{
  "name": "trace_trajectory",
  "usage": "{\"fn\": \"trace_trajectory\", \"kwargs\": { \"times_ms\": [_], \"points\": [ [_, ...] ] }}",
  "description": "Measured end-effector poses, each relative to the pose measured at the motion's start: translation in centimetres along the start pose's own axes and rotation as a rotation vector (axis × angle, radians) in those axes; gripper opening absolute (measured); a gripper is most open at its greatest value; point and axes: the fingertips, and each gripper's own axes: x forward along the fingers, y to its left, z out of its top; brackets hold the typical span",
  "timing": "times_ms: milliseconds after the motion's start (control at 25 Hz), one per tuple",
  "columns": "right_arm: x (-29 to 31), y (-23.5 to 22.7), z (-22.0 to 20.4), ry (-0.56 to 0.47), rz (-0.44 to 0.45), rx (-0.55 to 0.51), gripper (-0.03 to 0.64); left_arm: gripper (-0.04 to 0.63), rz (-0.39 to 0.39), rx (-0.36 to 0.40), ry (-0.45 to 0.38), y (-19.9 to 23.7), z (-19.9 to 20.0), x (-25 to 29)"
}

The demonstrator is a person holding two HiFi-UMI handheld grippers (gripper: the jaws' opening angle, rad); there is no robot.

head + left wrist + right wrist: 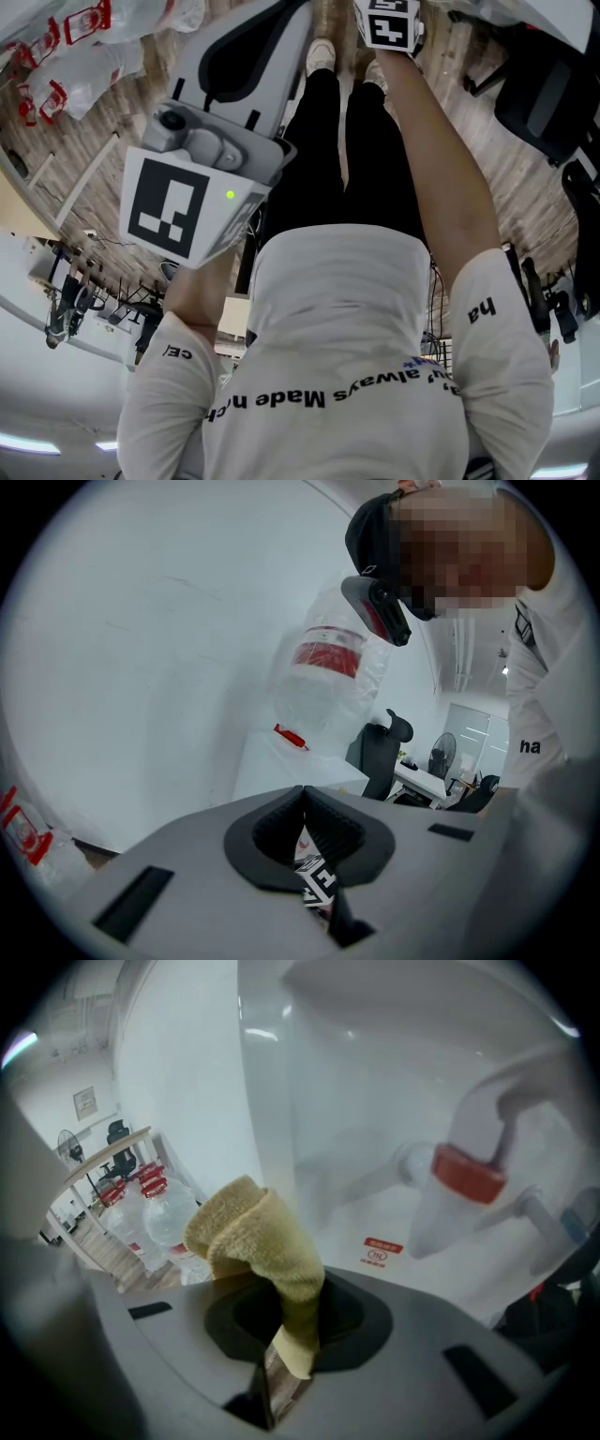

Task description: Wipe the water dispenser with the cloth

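Note:
In the right gripper view, my right gripper (291, 1288) is shut on a folded yellow cloth (255, 1237) that sticks up out of the jaws. Just beyond it is the white water dispenser (375, 1072), its red tap (466, 1174) up to the right; I cannot tell whether the cloth touches it. In the head view, the right gripper (389, 23) is held far out at the top, arm extended. The left gripper (178, 211) is close to the person's body; in its own view its jaws (303, 799) meet with nothing between them.
Plastic-wrapped water bottles with red caps (155, 1206) stand on the wood floor left of the dispenser, and more lie at the head view's top left (75, 37). The left gripper view faces a white wall, a wrapped bottle (328, 672) over a white cabinet (281, 766), and an office chair (382, 747).

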Motion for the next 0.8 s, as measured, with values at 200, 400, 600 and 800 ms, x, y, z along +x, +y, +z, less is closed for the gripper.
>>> {"fn": "trace_trajectory", "kwargs": {
  "times_ms": [200,400,600,800],
  "points": [
    [-3.6,0.2,0.2,-0.030,0.037,-0.007,0.064,0.019,-0.019,0.019,-0.014,-1.4,1.7,-0.4],
    [-8.8,0.1,1.1,-0.061,0.074,-0.014,0.064,0.020,-0.042,0.042,-0.040,-3.4,4.1,-0.2],
    [-14.6,0.8,3.0,-0.115,0.105,-0.010,0.064,0.020,-0.054,0.058,-0.058,-5.0,6.2,-0.5],
    [-21.0,0.1,6.5,-0.198,0.096,-0.017,0.064,0.018,-0.054,0.075,-0.083,-6.6,8.4,-1.3]
  ]
}}
